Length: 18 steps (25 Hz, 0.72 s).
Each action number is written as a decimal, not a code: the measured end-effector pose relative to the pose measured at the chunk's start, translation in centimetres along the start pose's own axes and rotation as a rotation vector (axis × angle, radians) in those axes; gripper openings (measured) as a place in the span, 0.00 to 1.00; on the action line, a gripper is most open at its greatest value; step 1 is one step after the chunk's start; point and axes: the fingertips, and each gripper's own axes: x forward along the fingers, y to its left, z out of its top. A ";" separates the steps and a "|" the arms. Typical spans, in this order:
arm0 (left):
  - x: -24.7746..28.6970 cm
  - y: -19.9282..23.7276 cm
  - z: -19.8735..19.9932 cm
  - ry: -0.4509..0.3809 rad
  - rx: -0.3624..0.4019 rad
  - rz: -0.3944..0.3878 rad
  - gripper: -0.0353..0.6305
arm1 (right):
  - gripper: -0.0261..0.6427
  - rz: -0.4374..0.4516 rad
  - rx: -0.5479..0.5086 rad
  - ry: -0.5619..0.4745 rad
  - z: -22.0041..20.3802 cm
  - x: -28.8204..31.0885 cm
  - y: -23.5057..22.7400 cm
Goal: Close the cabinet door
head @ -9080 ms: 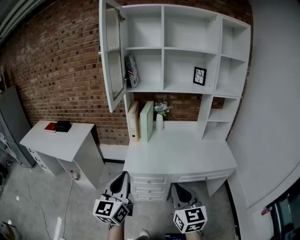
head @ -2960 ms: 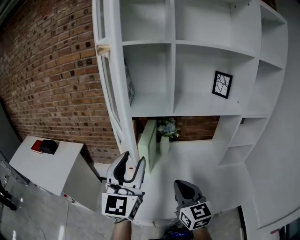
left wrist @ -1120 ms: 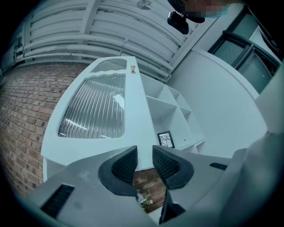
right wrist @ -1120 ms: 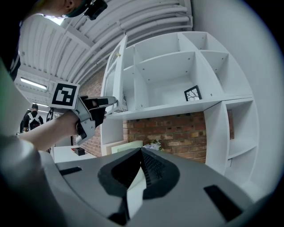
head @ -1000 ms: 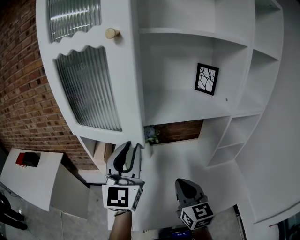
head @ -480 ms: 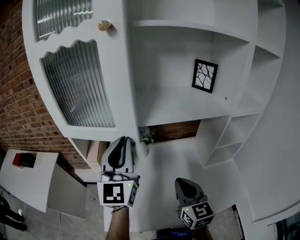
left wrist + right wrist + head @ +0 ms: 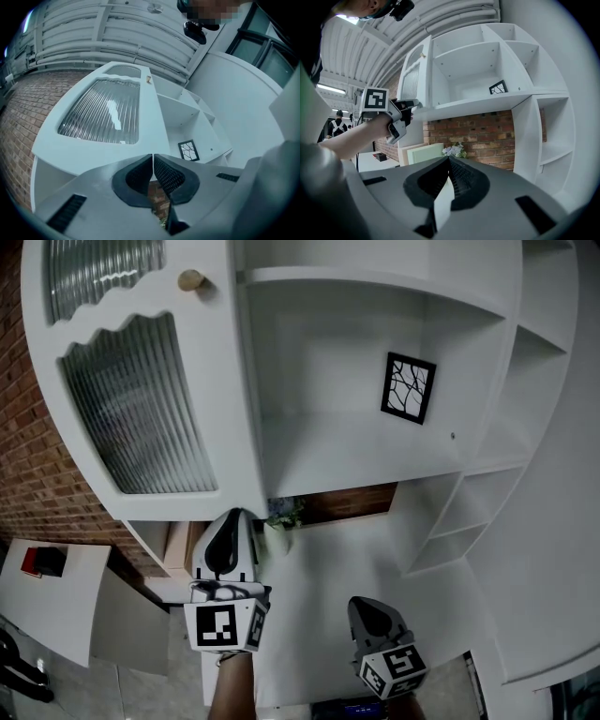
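Observation:
The white cabinet door [image 7: 141, 399], with ribbed glass panes and a round knob [image 7: 191, 279], covers the left column of the shelf unit [image 7: 375, 456]. In the right gripper view the door [image 7: 416, 77] still stands at a slight angle to the shelf front. My left gripper [image 7: 236, 517] is shut with nothing between its jaws, and its tips rest against the door's lower right corner. In the left gripper view the door [image 7: 108, 117] fills the space above the left gripper [image 7: 153, 157]. My right gripper [image 7: 371, 607] hangs low over the desk, shut and empty, pointing at the shelves [image 7: 449, 162].
A small black-framed picture [image 7: 410, 387] stands in the middle shelf. Below are the white desk top [image 7: 366, 549], a vase of flowers [image 7: 279, 519] and upright books [image 7: 424, 152]. A low white side cabinet [image 7: 66, 606] with a red and black item [image 7: 40, 562] stands left by the brick wall [image 7: 28, 465].
The door has swung further toward the shelf front, with my left gripper staying at its lower corner. That gripper's jaws, apart one second ago, are now together. The right gripper has barely moved.

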 end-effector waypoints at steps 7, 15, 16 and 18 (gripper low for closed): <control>0.1 0.0 0.0 0.017 0.033 -0.026 0.09 | 0.04 0.010 0.030 -0.018 0.5 -0.3 0.1; -2.8 -0.5 -1.1 0.101 0.010 -0.061 0.09 | 0.04 0.032 -0.024 -0.030 1.5 -0.9 2.1; -3.6 -0.5 -1.4 0.114 -0.002 -0.064 0.09 | 0.04 0.043 -0.029 -0.034 1.5 -1.1 2.7; -5.4 -0.6 -1.9 0.136 -0.027 -0.075 0.09 | 0.04 0.052 -0.030 -0.044 1.7 -1.5 3.8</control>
